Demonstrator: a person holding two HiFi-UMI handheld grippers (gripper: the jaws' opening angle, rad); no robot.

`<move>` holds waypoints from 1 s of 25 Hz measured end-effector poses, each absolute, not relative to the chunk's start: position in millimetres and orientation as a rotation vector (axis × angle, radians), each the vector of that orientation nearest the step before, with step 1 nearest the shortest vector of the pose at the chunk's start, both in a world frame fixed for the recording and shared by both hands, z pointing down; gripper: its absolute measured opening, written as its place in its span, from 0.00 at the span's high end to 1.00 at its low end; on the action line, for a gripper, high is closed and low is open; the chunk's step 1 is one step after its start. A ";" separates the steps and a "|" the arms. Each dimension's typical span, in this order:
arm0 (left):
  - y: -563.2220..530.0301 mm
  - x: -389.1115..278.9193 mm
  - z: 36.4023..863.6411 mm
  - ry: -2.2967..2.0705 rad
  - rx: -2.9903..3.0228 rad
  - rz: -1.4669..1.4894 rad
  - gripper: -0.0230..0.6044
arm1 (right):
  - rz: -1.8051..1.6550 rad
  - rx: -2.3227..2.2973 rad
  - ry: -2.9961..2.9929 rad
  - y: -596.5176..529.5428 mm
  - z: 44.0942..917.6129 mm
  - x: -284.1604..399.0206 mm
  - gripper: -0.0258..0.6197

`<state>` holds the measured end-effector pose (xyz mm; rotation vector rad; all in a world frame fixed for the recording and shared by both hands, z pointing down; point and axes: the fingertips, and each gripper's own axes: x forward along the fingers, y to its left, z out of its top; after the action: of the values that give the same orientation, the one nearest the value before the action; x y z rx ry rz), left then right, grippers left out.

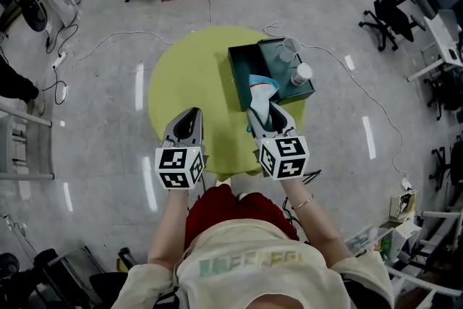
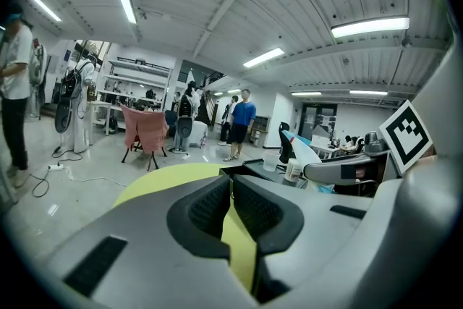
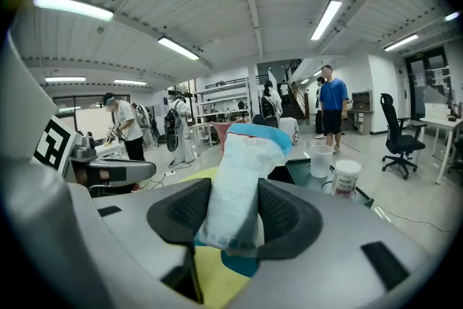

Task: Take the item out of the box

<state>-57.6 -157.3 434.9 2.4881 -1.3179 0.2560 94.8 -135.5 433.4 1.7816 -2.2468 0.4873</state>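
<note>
Item 1. Round yellow-green table (image 1: 181,76) on a grey floor (image 1: 108,98) strewn with cables. We stand at its near edge with a gripper in each hand.

Item 2. Teal box (image 1: 242,79), lying open on the right part of the table. It shows two halves side by side. We see nothing in the left half.

Item 3. Clear plastic cup (image 1: 289,48) and white bottle (image 1: 301,74), both upright in the box's right half, the cup farther from us.

Item 4. White and blue pouch (image 1: 262,94), the task's thing. It stands roughly upright at the near edge of the box, blue top edge uppermost. In the right gripper view its lower end hangs over the yellow tabletop.

Item 5. Right gripper (image 1: 262,113). Its jaws stand wide and are clamped on the pouch (image 3: 242,177), the dark pads pressing it from both sides. The cup (image 3: 320,159) and bottle (image 3: 346,177) show just beyond.

Item 6. Left gripper (image 1: 191,116), over bare tabletop, well left of the box. Its jaws are together with only a thin slit between the pads (image 2: 210,206), and they hold nothing.

Item 7. Black office chair (image 1: 391,7), far right on the floor.
</note>
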 end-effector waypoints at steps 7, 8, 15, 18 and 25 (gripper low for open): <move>-143.0 -52.3 435.4 -1.356 2.473 0.262 0.91 | 0.476 1.759 -2.293 -123.2 430.7 102.2 0.61; -140.9 -51.2 434.8 -1.361 2.472 0.260 0.91 | 0.474 1.755 -2.299 -120.9 430.4 103.4 0.61; -127.8 -42.0 434.0 -1.387 2.462 0.263 0.91 | 0.453 1.721 -2.334 -109.6 431.7 109.8 0.61; -121.8 -37.6 435.5 -1.395 2.459 0.264 0.91 | 0.437 1.705 -2.344 -105.1 434.1 112.2 0.61; -105.2 -31.8 436.5 -1.421 2.449 0.275 0.91 | 0.388 1.661 -2.381 -90.3 433.9 111.6 0.61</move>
<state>-31.8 -105.2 436.5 2.4490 -1.4206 0.2751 111.6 -90.3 433.9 1.6614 -2.3811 0.3884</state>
